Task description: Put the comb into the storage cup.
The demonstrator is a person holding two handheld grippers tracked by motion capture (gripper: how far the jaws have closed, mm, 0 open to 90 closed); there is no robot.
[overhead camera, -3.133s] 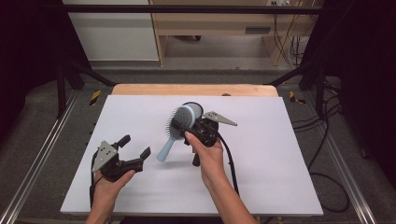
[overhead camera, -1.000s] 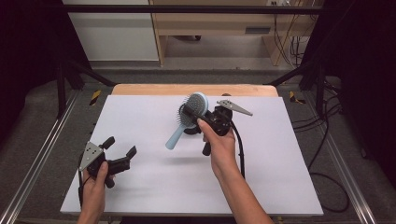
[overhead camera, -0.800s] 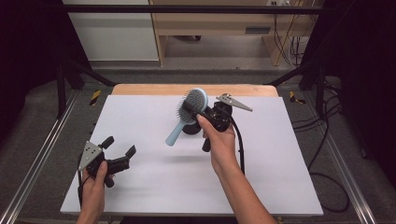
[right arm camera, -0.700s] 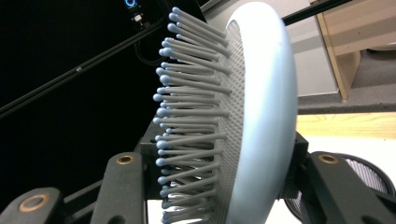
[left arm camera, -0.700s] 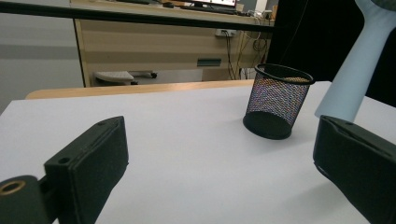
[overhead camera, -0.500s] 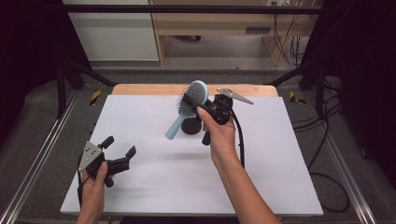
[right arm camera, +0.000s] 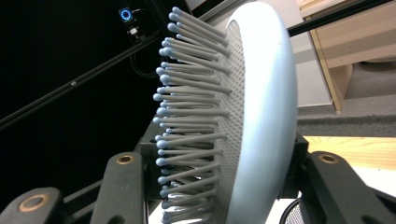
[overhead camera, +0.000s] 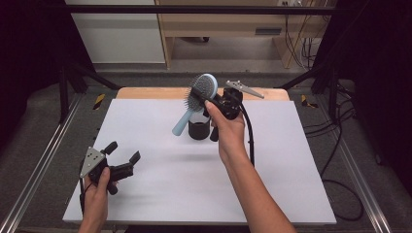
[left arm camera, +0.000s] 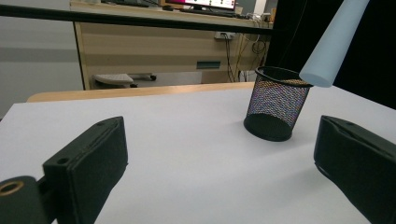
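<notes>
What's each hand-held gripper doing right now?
Left hand-held gripper: open, holding nothing.
Right hand-held gripper: shut on the brush, above the cup.

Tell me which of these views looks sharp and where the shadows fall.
High view: soft, slightly blurred, black mesh cup shadowing the white table. Left gripper view: crisp cup, near jaws blurred. Right gripper view: pale blue bristled hairbrush sharp against dark background.
</notes>
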